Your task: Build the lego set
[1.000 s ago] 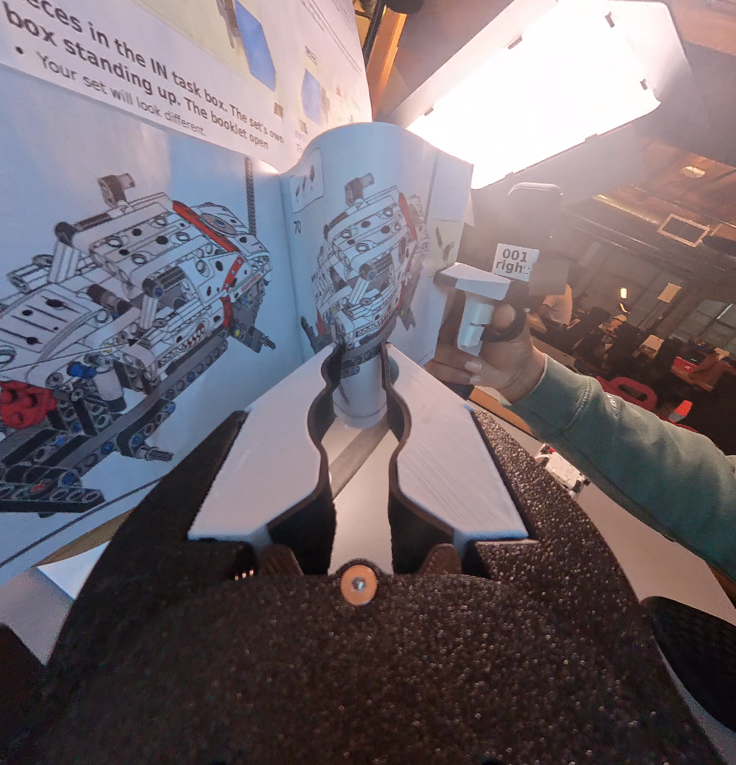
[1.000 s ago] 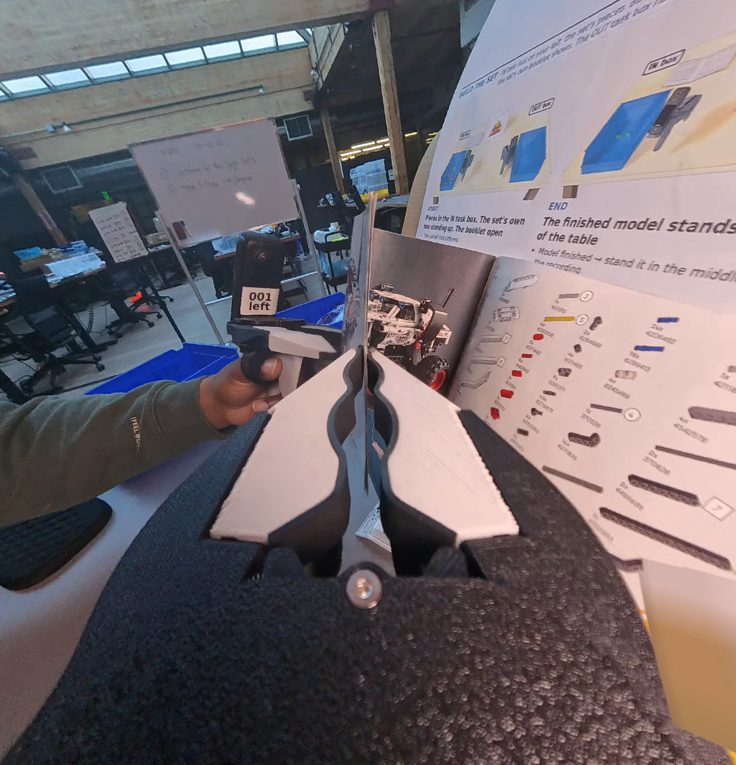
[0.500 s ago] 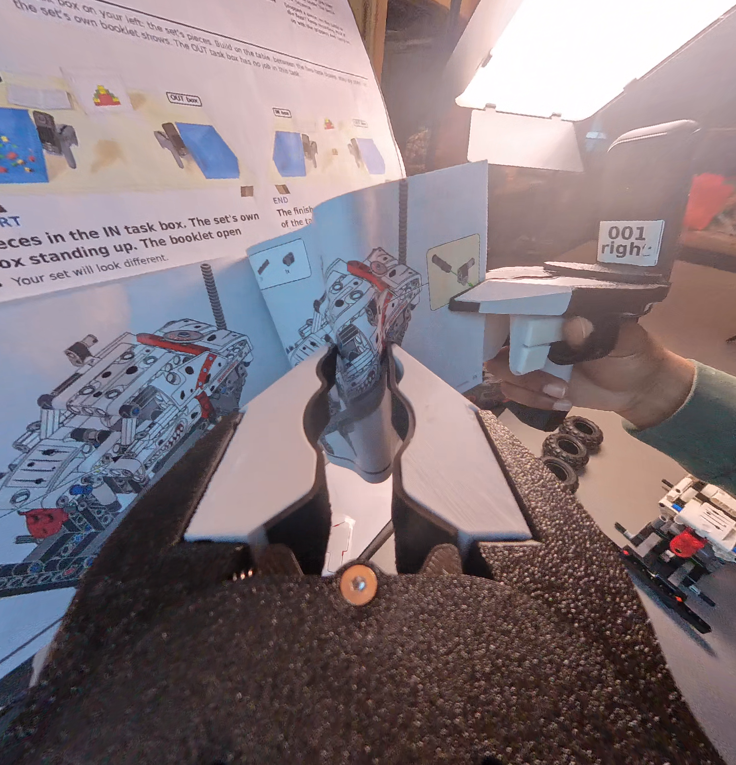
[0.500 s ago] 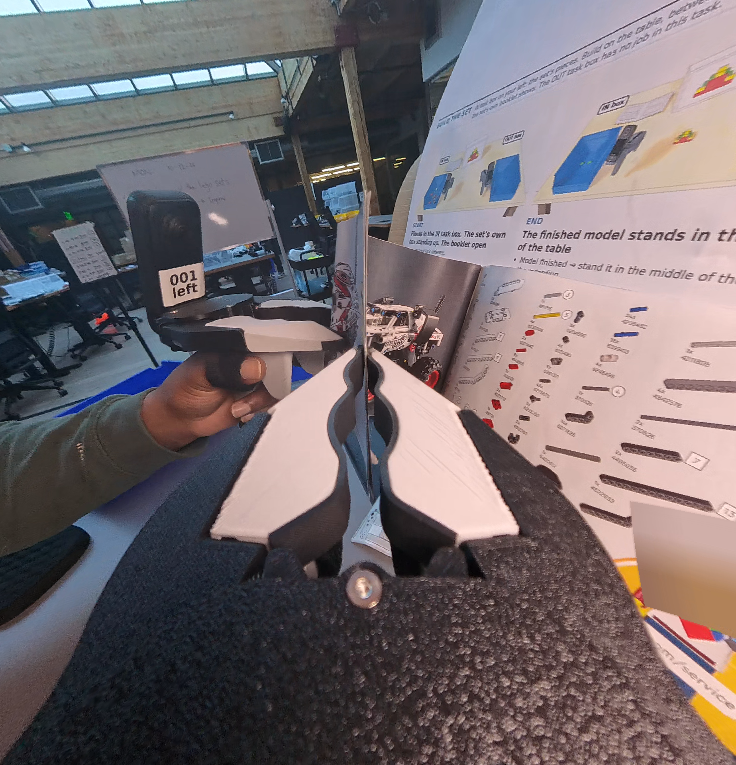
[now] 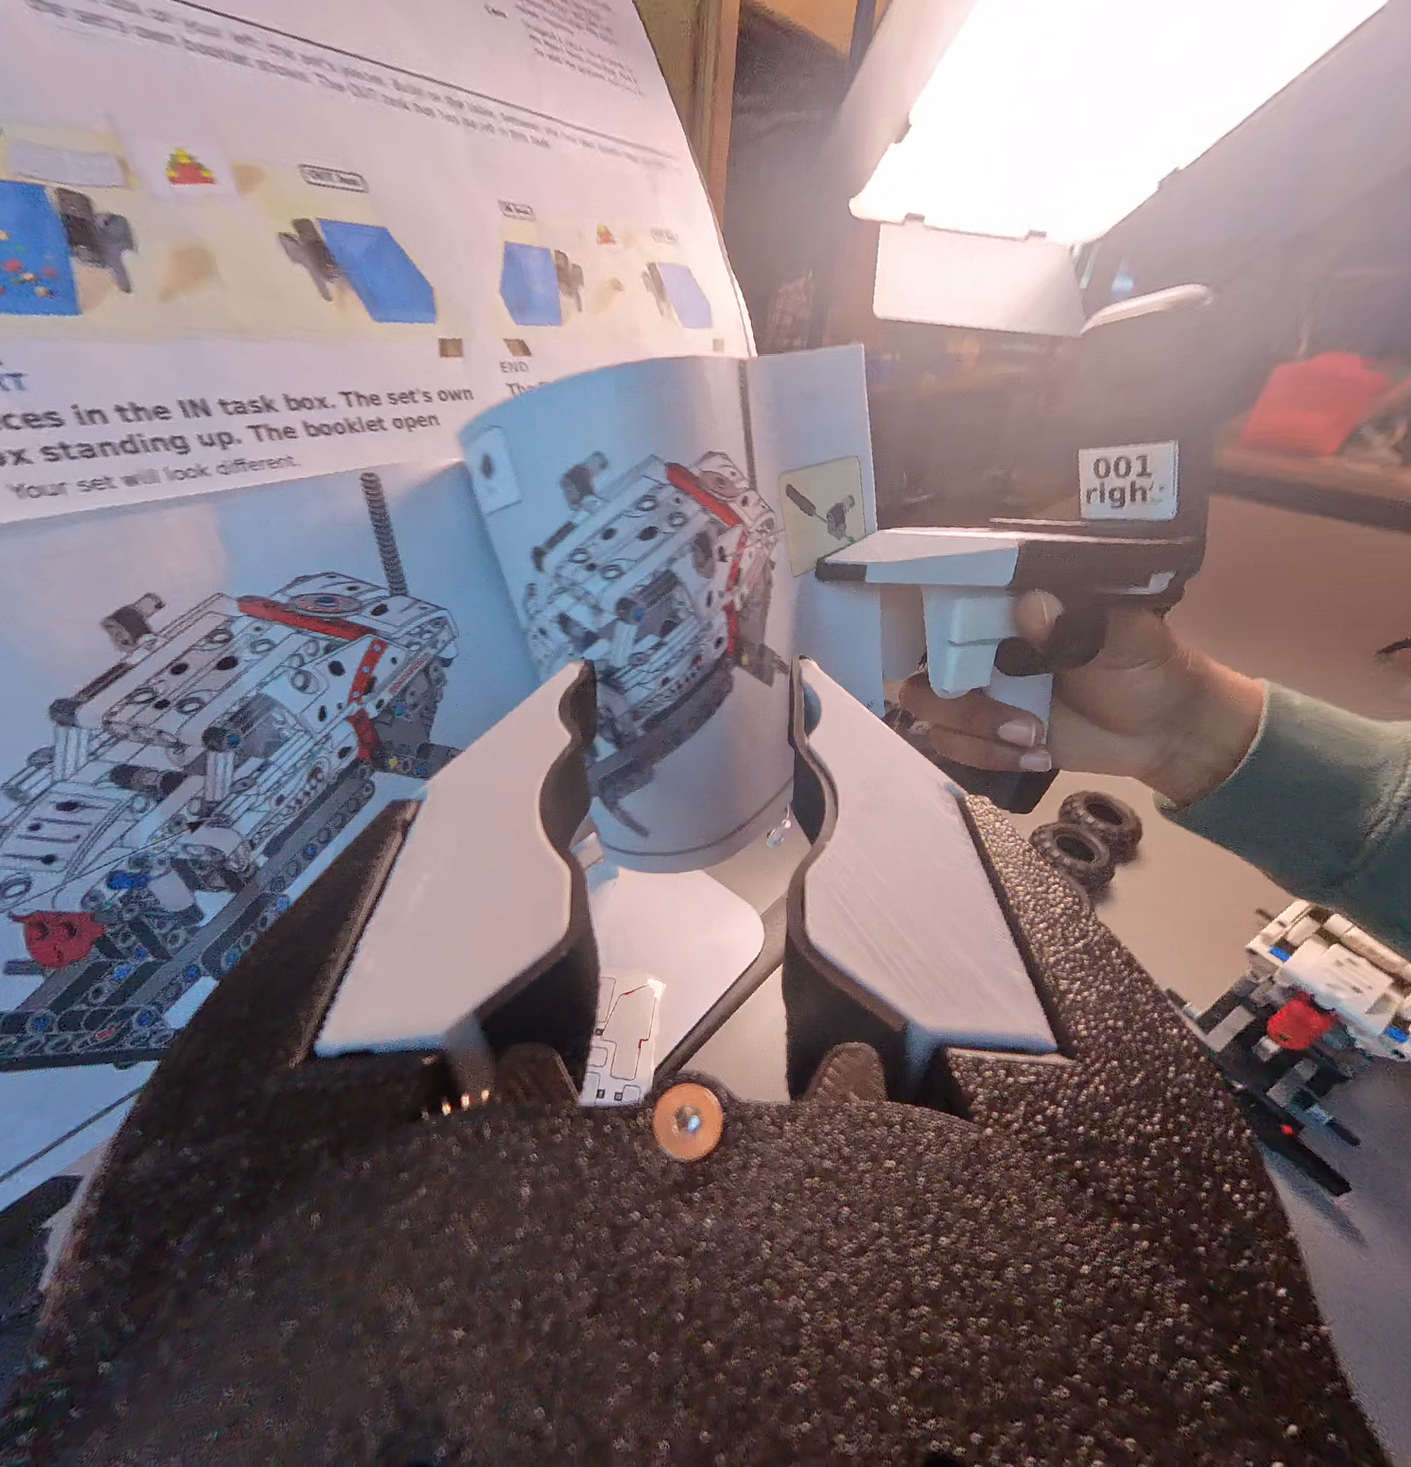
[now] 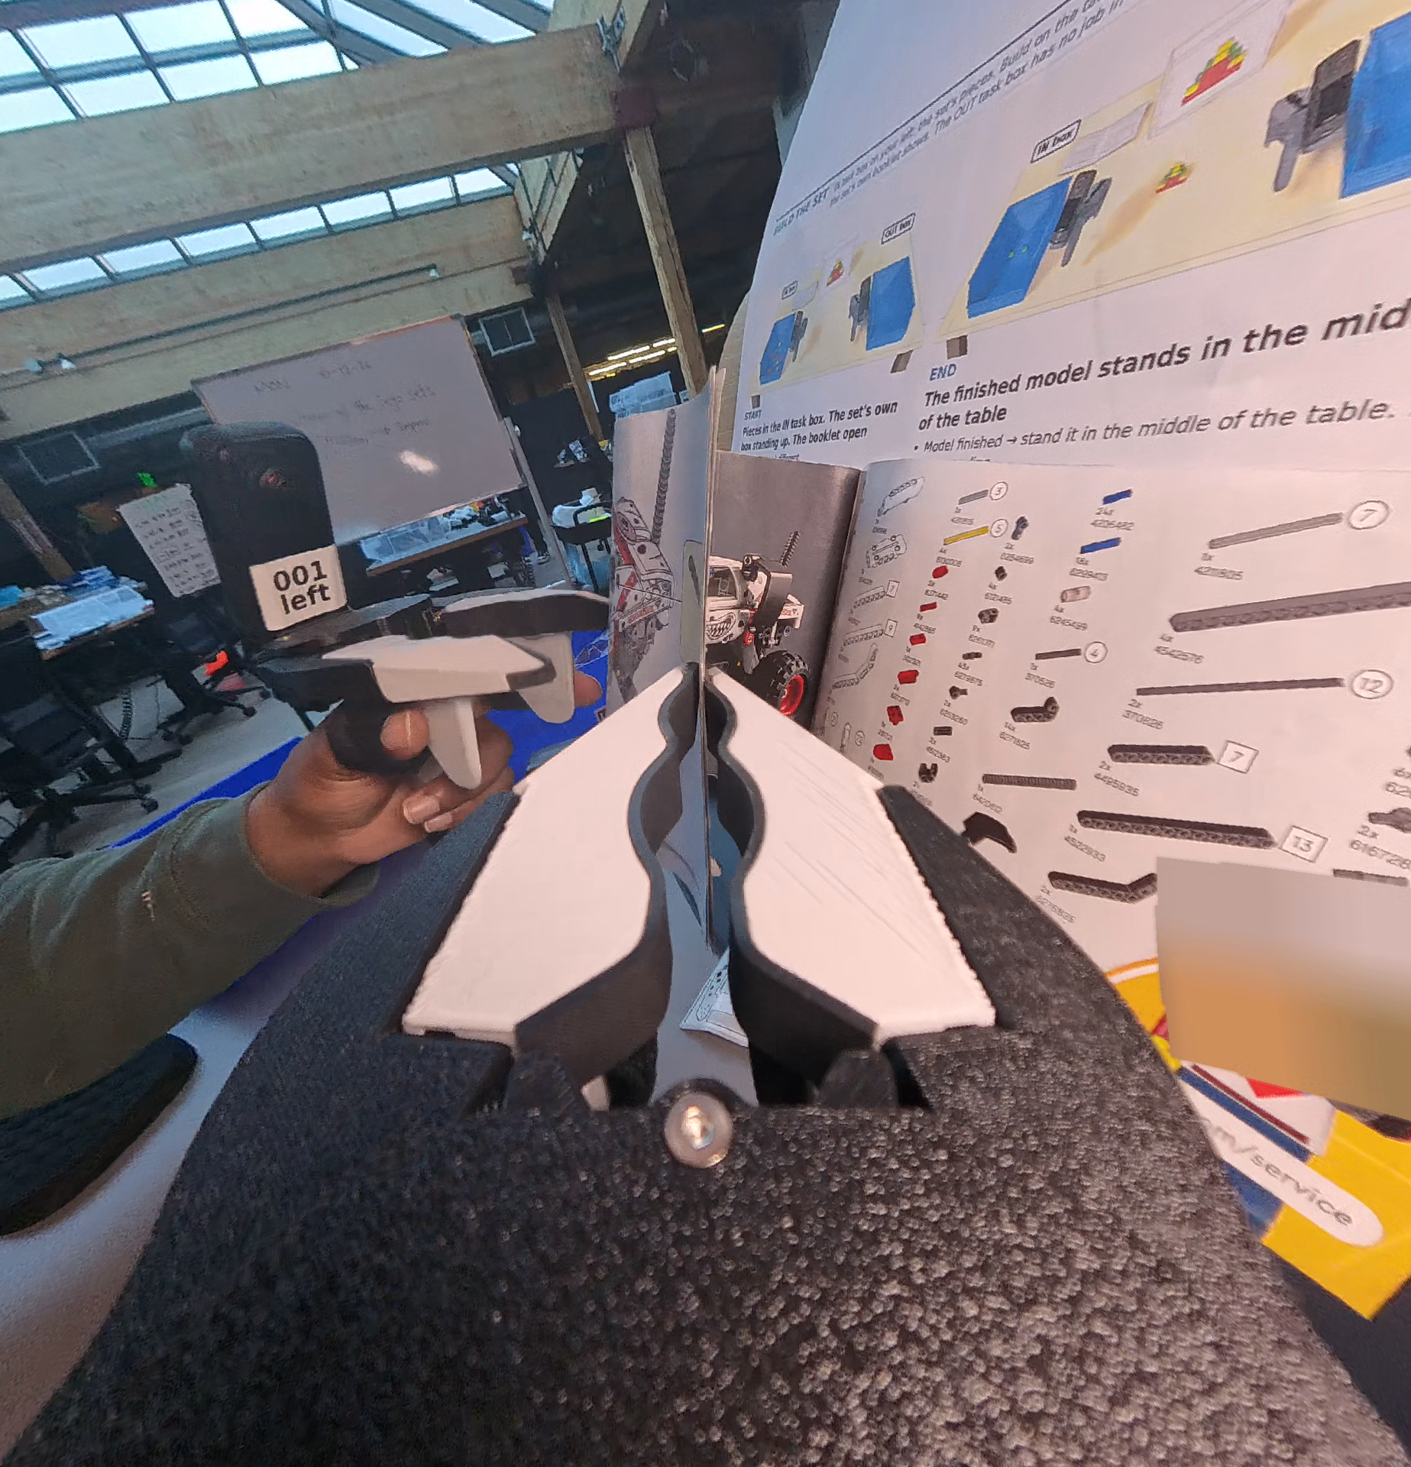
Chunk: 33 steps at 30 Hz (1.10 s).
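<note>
Propped at the table's far side, the booklet (image 6: 1083,675) is mid page-turn: right gripper (image 6: 706,698) pinches a page (image 5: 686,635) edge-on, left gripper (image 5: 690,698) spread around its curl. Half-built model (image 5: 1321,984), seemingly untouched, waits near right; next, lay the leaf flat.

Left tongs (image 5: 690,698) spread around curled booklet page (image 5: 670,635), part-built model (image 5: 1321,1008) right

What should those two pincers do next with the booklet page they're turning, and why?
Probably carry the page on leftward and lay it flat. The right gripper is pinched shut on its edge, so it stands upright mid-turn, and in the left wrist view it curls between the open left gripper's fingers, hiding part of the booklet. The half-built model waits on the table.
</note>
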Tool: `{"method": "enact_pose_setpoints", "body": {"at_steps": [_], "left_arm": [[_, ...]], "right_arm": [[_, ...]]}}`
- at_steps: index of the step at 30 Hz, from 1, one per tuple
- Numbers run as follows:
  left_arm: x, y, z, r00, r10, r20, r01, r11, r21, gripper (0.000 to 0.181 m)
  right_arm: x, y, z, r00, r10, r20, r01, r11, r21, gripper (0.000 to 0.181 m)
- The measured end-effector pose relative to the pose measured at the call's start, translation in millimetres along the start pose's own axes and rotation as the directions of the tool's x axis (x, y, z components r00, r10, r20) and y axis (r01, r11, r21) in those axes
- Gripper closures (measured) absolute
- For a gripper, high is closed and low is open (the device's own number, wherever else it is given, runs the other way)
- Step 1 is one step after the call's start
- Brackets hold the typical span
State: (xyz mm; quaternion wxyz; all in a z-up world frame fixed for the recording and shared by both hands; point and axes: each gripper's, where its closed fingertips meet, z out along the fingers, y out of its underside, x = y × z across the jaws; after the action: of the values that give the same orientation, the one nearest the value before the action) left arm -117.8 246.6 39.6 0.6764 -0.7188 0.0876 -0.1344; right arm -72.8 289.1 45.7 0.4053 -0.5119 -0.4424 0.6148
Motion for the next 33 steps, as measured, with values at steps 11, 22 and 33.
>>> {"method": "enact_pose_setpoints", "body": {"at_steps": [11,22,33], "left_arm": [[-18.3,6.0,4.0,0.997,-0.077,-0.025,0.077,0.997,-0.006,0.176],[-6.3,2.1,-2.2,0.952,-0.203,-0.227,0.213,0.977,0.018,0.168],[-21.8,3.3,-10.2,0.964,-0.197,-0.181,0.203,0.979,0.018,0.179]], "right_arm": [[-7.7,-4.8,-11.8,0.999,0.004,0.035,-0.005,0.999,0.033,0.181],[6.1,-5.8,-3.1,0.99,-0.091,-0.11,0.092,0.996,0.009,0.134],[-25.0,-10.1,3.2,0.991,-0.125,0.046,0.126,0.992,-0.023,0.181]]}}
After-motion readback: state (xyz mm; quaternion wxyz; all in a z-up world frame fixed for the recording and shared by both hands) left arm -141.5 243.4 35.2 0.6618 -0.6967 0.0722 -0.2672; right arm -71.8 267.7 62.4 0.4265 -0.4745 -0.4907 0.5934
